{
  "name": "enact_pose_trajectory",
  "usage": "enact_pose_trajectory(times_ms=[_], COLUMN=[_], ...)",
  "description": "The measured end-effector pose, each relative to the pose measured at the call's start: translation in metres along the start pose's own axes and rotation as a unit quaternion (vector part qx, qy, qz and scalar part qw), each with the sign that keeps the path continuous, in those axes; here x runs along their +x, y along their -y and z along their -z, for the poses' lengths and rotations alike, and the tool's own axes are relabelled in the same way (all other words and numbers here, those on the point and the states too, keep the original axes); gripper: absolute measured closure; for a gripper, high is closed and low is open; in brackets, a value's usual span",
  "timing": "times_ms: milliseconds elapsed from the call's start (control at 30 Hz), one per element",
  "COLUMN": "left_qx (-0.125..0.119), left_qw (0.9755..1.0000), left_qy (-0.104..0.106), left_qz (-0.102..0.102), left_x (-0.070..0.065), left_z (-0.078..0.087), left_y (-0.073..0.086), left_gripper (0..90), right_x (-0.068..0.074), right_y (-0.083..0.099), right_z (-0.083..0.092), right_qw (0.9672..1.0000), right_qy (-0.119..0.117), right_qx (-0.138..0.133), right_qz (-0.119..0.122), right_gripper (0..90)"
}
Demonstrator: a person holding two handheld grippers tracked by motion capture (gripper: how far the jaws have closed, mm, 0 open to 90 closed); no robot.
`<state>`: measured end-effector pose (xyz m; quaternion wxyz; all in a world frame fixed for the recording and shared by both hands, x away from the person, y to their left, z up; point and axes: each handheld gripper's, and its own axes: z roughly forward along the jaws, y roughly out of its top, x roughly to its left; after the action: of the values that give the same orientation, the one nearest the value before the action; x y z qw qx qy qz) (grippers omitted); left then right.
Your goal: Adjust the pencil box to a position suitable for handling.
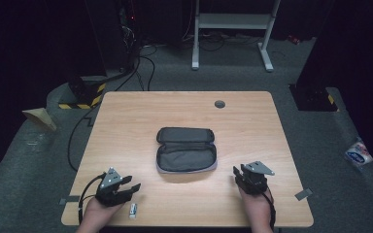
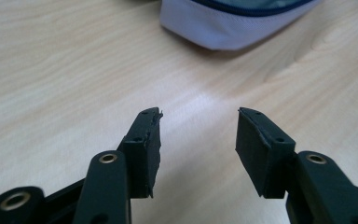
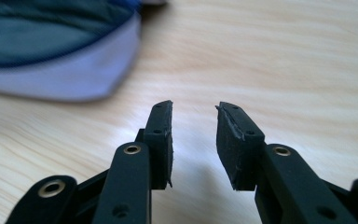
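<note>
Wooden table (image 1: 126,121), one pencil case (image 1: 186,149) lying unzipped and flopped open right in the middle of it. Its long axis runs left to right across the table, with the open halves hinged along that line. One case, two grippers, and one small white thing (image 1: 133,210) near the front edge by the left hand, too small to tell what it is.

Left gripper (image 1: 132,186) sits at the front left, jaws released with nothing between them; the case is ahead and off to its right. Right gripper (image 1: 237,171) is at the front right, jaws also apart and empty, a bit narrower, with the case ahead and to its left. I'd say the right one is slightly nearer the case's end.
</note>
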<state>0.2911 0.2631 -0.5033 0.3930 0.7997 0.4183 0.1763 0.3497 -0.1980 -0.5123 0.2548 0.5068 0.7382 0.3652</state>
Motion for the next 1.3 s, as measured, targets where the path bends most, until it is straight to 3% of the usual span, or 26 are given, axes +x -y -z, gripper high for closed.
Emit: enact_pose_trajectory(times_ms=[167, 267, 467, 833, 1133, 1300], left_qx=[0.008, 0.012, 0.017, 0.045, 0.039, 0.033], left_qw=[1.0000, 0.9999, 0.9996, 0.9989, 0.9992, 0.9994], left_qy=[-0.001, 0.002, 0.006, 0.000, -0.007, -0.013], left_qz=[-0.004, 0.003, 0.023, 0.009, -0.002, -0.007], left_x=[-0.012, -0.016, -0.025, -0.045, -0.044, -0.037], left_z=[0.013, 0.018, 0.024, 0.022, 0.017, 0.013], left_y=[0.014, 0.020, 0.030, 0.038, 0.039, 0.036], left_gripper=[49.5, 49.2, 49.2, 55.8, 69.4, 71.7], right_x=[-0.016, -0.022, -0.021, -0.022, -0.023, -0.023], right_y=[0.013, 0.017, 0.018, 0.017, 0.018, 0.017], right_z=[0.005, 0.007, 0.008, 0.007, 0.008, 0.007], right_qw=[0.9996, 0.9992, 0.9992, 0.9993, 0.9992, 0.9990], right_qy=[0.022, 0.035, 0.032, 0.025, 0.029, 0.030], right_qx=[0.016, 0.020, 0.024, 0.026, 0.023, 0.026], right_qz=[-0.003, -0.004, -0.006, -0.009, -0.016, -0.018], right_gripper=[63.2, 60.6, 59.1, 59.1, 59.9, 60.1])
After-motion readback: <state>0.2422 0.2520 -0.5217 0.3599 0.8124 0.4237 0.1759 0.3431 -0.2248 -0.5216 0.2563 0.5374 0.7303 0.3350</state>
